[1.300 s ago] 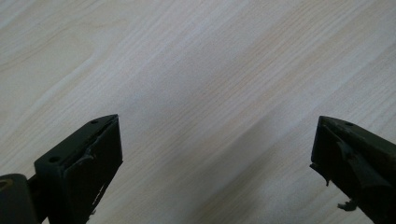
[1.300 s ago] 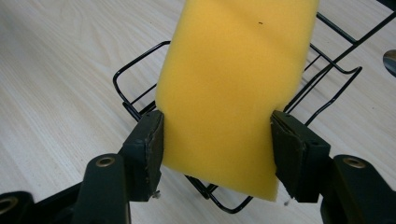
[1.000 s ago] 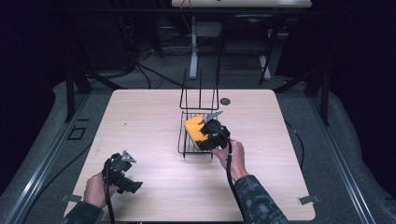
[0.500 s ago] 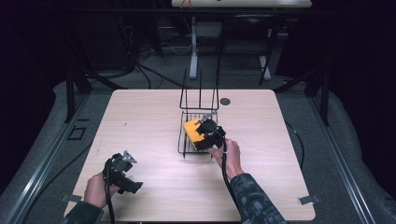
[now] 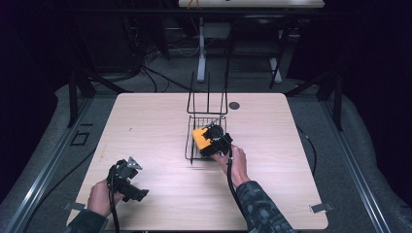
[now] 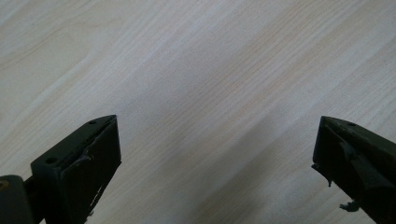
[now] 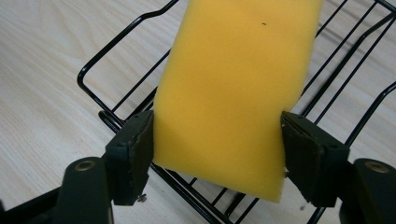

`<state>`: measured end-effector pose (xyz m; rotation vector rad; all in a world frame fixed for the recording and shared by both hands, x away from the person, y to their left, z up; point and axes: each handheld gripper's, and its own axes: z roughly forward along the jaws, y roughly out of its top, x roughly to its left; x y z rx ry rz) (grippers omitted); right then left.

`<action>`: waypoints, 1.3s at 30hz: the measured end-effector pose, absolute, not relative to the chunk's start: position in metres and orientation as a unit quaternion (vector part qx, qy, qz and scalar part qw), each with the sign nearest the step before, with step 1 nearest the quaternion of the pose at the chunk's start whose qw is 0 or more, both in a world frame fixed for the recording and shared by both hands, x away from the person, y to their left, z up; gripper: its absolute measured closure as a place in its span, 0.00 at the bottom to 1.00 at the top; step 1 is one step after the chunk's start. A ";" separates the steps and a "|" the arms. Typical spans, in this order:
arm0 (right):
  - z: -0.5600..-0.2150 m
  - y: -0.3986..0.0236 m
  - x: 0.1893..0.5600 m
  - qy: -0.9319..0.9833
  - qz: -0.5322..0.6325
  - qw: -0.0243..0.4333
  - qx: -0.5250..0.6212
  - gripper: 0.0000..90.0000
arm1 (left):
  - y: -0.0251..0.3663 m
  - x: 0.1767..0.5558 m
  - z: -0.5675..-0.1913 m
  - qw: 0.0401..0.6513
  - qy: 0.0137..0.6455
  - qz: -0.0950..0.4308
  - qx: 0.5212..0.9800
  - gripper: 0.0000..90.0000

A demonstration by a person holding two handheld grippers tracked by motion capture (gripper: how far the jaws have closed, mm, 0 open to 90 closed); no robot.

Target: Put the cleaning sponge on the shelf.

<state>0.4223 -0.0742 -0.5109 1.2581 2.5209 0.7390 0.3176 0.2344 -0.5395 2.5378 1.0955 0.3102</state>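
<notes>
A yellow sponge (image 7: 233,84) lies tilted in a black wire basket (image 7: 107,56) near the middle of the table. Its near end sticks out over the basket's front rim. My right gripper (image 7: 217,154) has its pads against both sides of that end. Its jaws have just been opening, and the sponge between them looks barely squeezed. In the high view the right gripper (image 5: 214,141) sits over the sponge (image 5: 199,135) inside the basket (image 5: 189,145). My left gripper (image 5: 138,193) rests low at the front left, open. Bare wood lies between its jaws in the left gripper view (image 6: 215,158).
The basket has a tall wire back (image 5: 208,99) rising at its far side. A small dark round disc (image 5: 234,105) lies on the table behind it. The pale wooden table (image 5: 145,126) stretches wide to the left and right of the basket.
My right gripper has sunk a little with the sponge into the basket. The left hand has stayed where it was.
</notes>
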 end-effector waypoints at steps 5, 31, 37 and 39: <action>-0.511 -0.077 0.422 0.854 0.252 0.105 0.442 0.28 | 0.233 0.318 -0.541 0.175 0.385 0.106 0.900 0.01; -0.486 -0.100 0.394 0.862 0.276 0.116 0.409 0.16 | 0.232 0.319 -0.541 0.176 0.384 0.104 0.900 0.01; -0.479 -0.115 0.378 0.862 0.287 0.127 0.398 0.14 | 0.232 0.318 -0.541 0.177 0.385 0.105 0.900 0.01; -0.478 -0.121 0.372 0.861 0.289 0.132 0.398 0.13 | 0.232 0.318 -0.541 0.177 0.384 0.105 0.900 0.01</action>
